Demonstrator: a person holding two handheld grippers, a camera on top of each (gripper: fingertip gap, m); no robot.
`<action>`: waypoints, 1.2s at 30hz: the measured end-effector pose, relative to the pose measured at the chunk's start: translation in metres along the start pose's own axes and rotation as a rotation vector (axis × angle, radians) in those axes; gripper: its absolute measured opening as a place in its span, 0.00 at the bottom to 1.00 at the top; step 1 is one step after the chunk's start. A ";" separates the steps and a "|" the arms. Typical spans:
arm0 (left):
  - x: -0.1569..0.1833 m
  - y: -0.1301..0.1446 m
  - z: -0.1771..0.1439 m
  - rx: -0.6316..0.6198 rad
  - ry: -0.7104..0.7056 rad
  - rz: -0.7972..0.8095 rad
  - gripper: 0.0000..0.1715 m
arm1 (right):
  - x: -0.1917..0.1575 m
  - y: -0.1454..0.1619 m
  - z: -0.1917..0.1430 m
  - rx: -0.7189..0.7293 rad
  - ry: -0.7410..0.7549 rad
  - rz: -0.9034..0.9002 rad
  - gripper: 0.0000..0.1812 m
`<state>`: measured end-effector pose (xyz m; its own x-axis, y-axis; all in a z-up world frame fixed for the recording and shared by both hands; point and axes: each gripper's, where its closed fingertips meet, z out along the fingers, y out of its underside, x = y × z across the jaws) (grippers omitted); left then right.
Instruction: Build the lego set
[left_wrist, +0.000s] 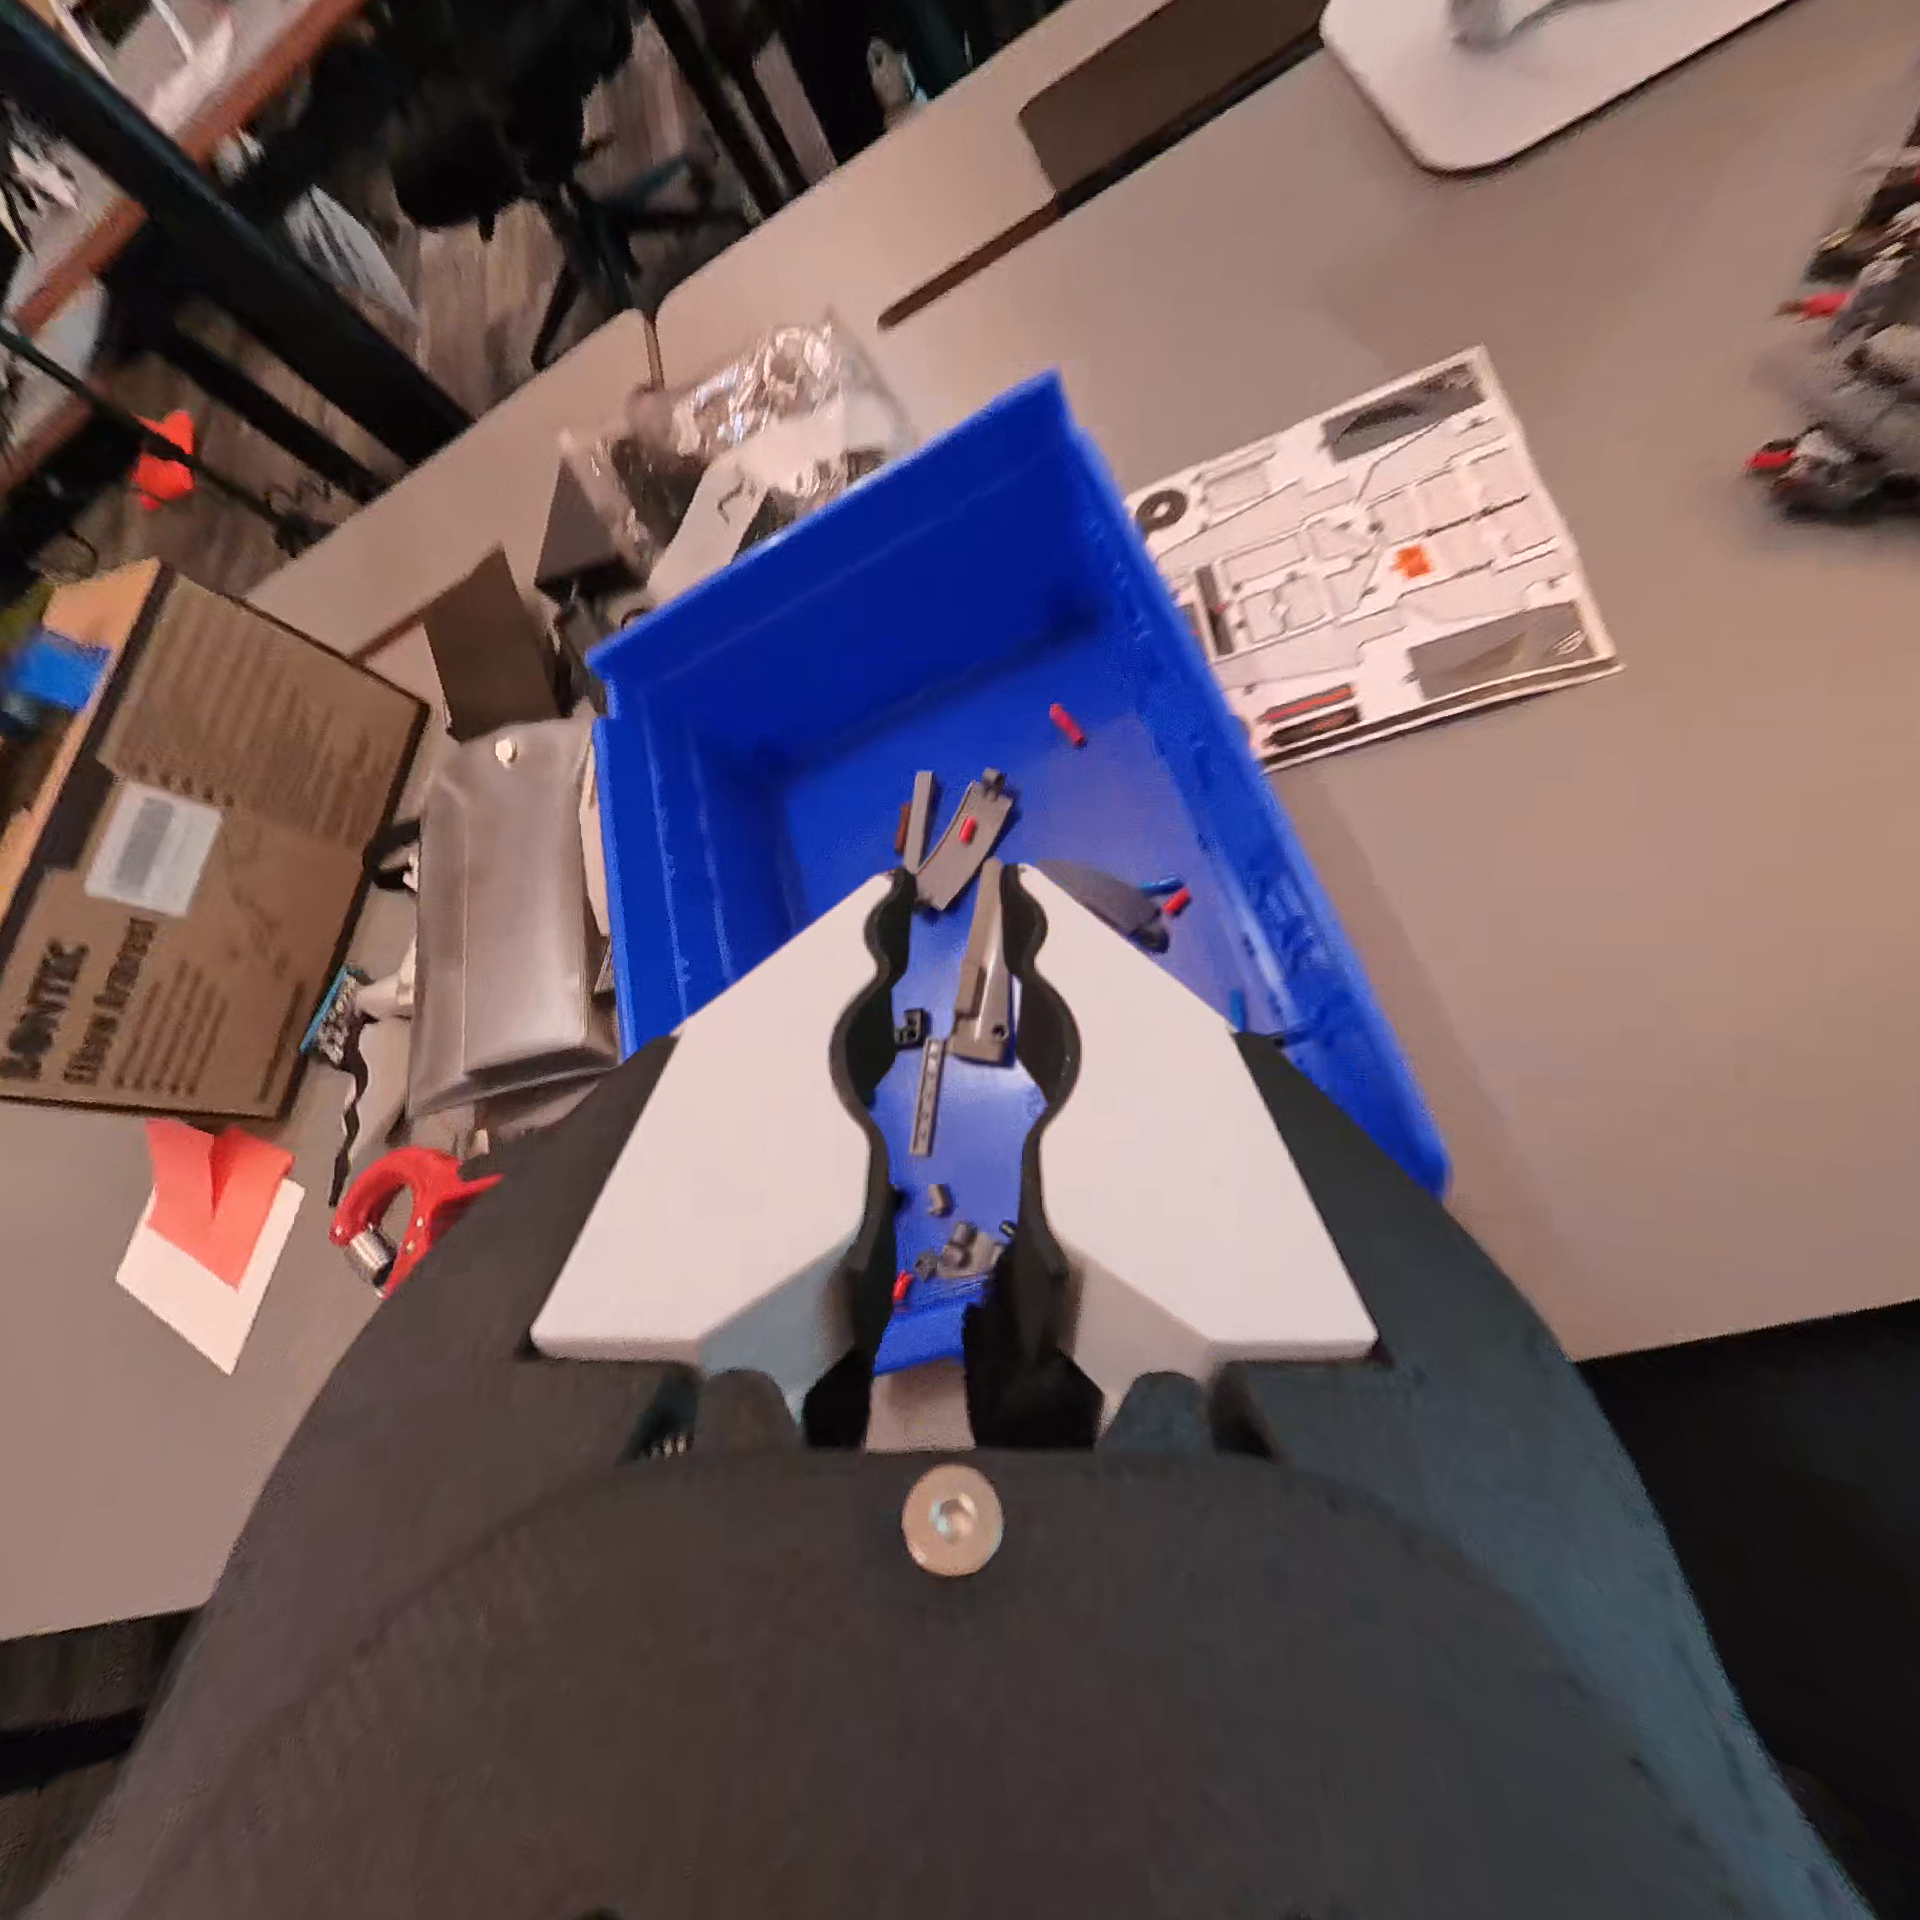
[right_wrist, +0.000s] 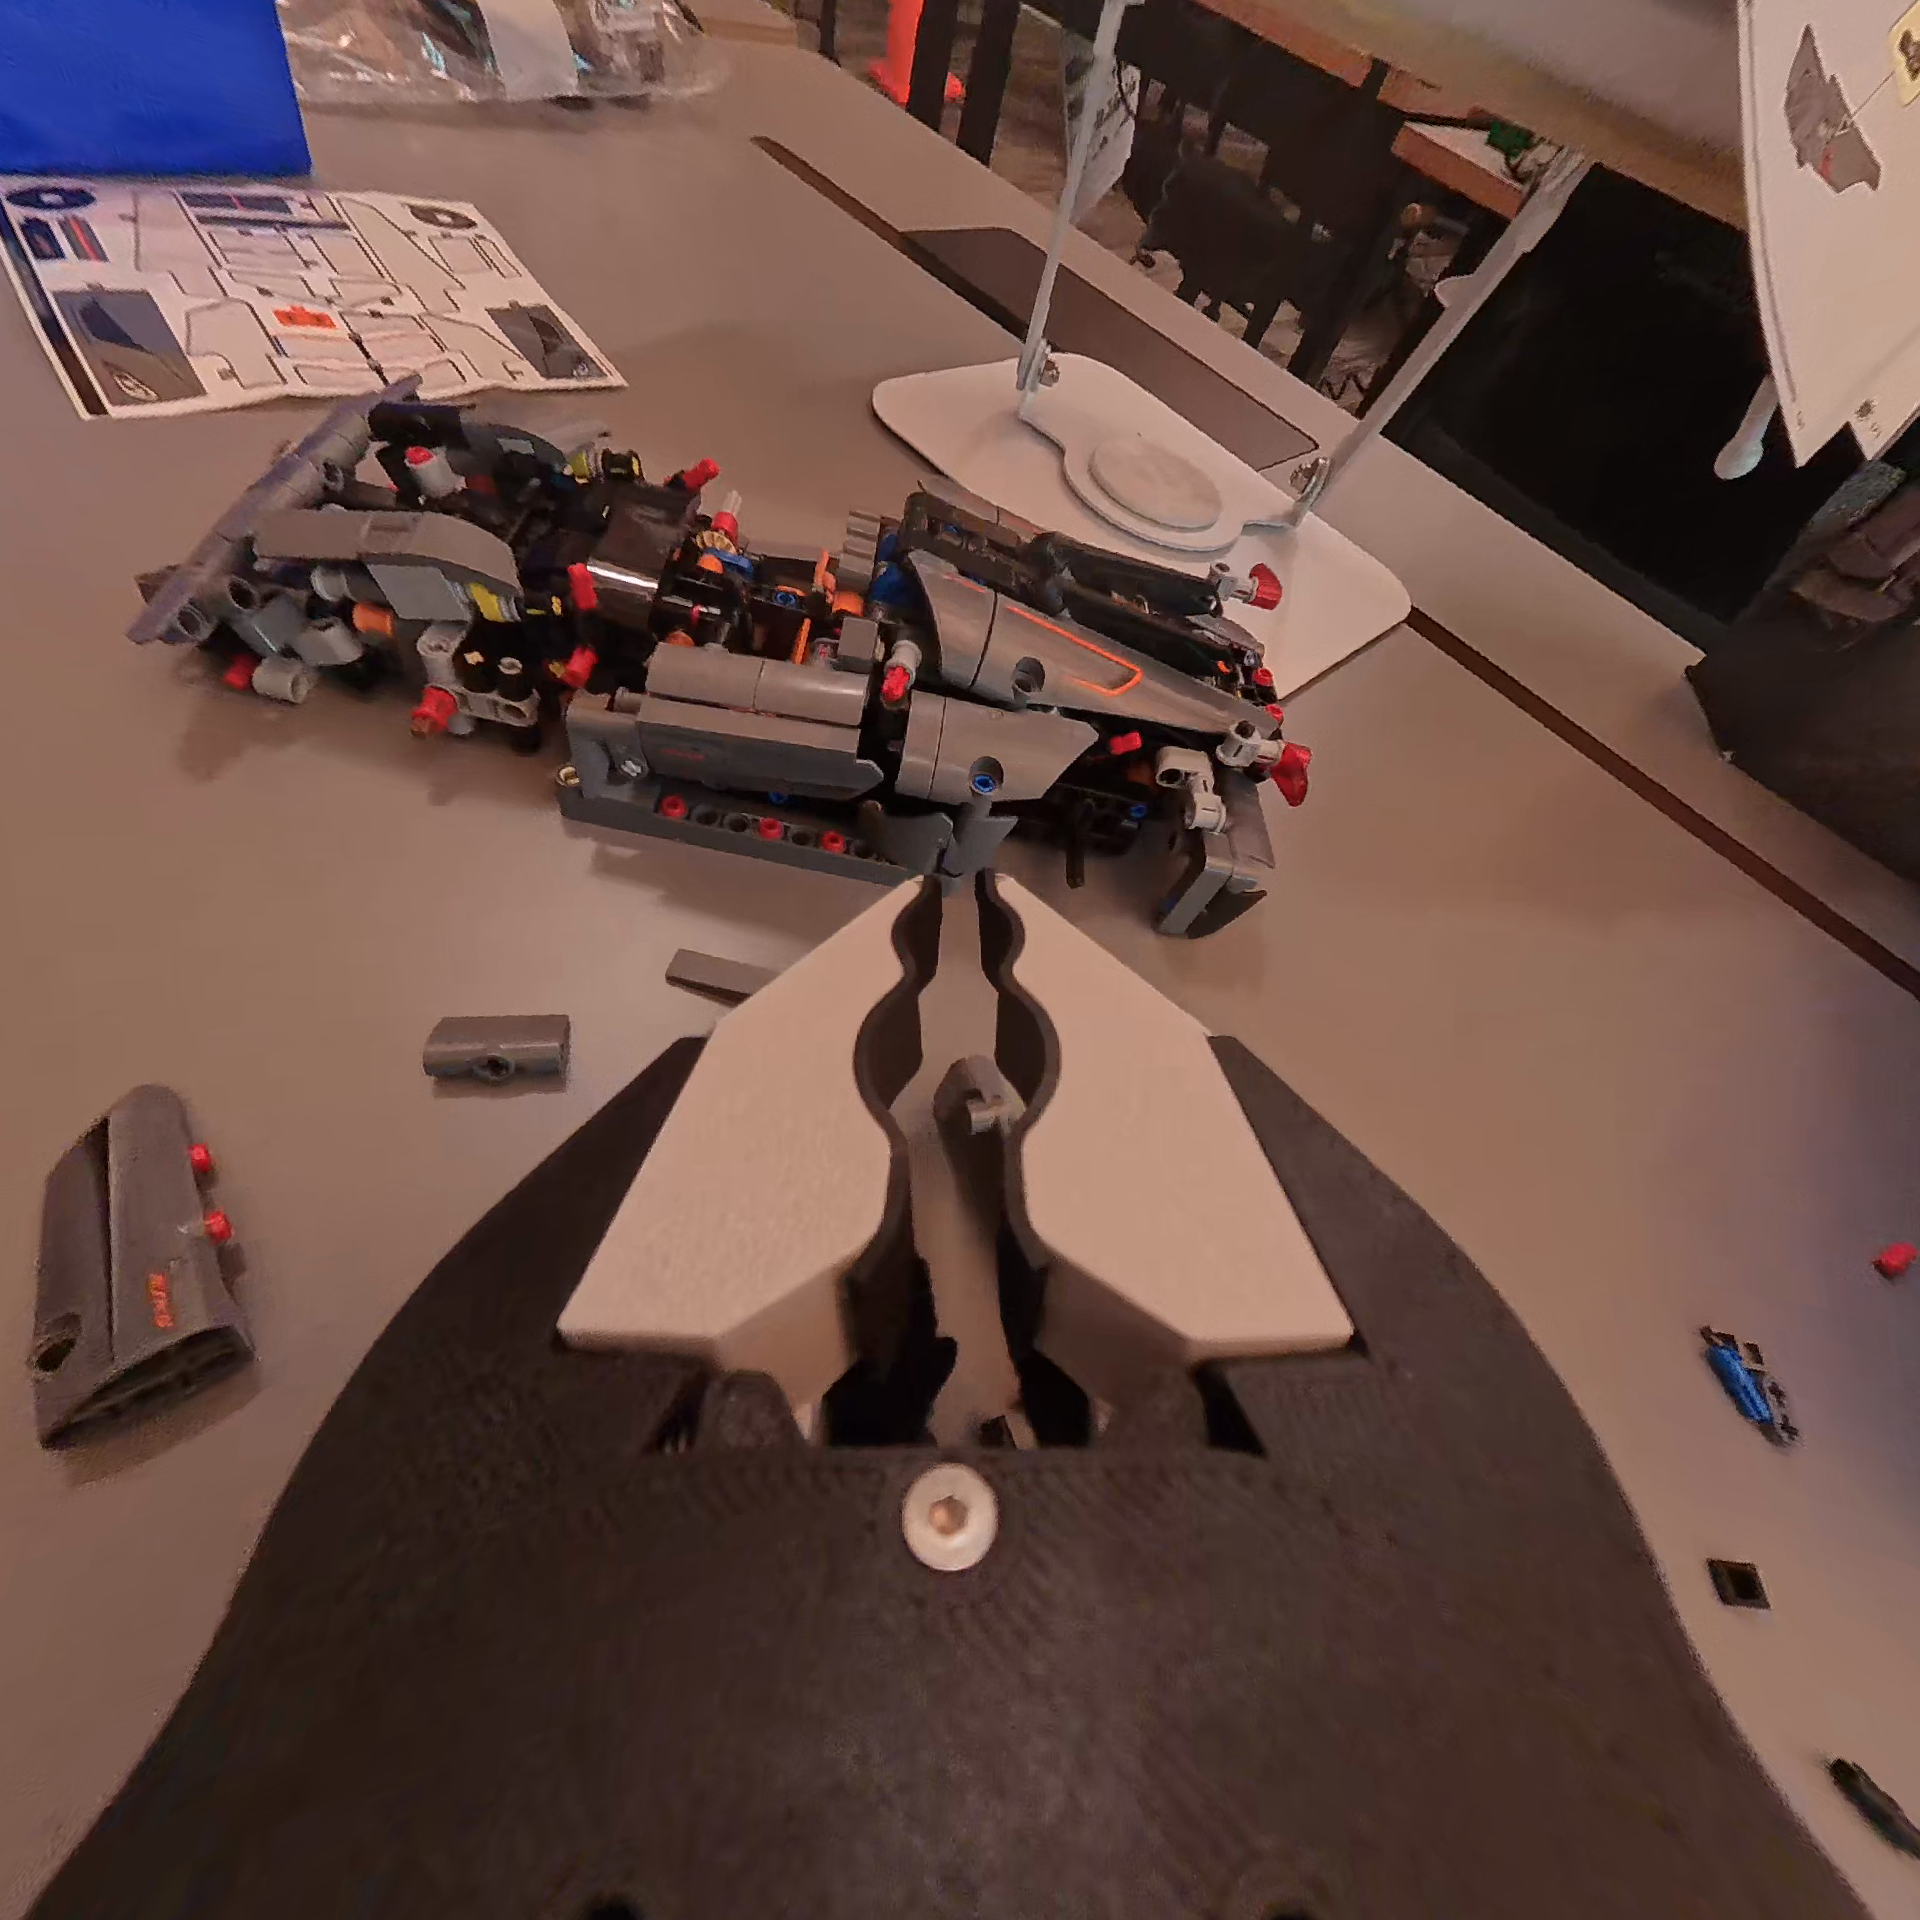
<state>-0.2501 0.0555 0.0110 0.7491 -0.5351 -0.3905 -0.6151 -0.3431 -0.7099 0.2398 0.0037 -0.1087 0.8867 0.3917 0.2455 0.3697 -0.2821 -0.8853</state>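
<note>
Left gripper (left_wrist: 956, 883) is held over the blue bin (left_wrist: 1049, 488), fingers parted for picking; right gripper (right_wrist: 958, 883) pinches a grey piece (right_wrist: 971, 831) at the car model (right_wrist: 727, 644), 12 o'clock.

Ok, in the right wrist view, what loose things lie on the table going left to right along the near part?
Dark grey panel with red pins → small grey connector block → flat grey tile → red piece.

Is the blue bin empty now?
No: the left wrist view shows the blue bin holding loose grey pieces and a red pin on its floor.
</note>
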 end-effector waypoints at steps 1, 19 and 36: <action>-0.005 0.008 0.005 -0.014 0.014 -0.015 0.09 | 0.000 0.002 0.001 -0.013 0.006 -0.008 0.03; -0.025 0.090 0.150 -0.566 0.266 0.439 0.08 | 0.003 0.006 0.002 -0.016 0.009 0.024 0.02; -0.029 0.115 0.170 -0.721 0.413 0.435 0.02 | 0.006 -0.002 -0.006 0.056 -0.041 0.097 0.02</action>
<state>-0.3009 0.1621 -0.1592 0.3555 -0.9133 -0.1987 -0.9284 -0.3697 0.0382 0.2461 0.0013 -0.1026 0.9051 0.4008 0.1419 0.2652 -0.2713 -0.9253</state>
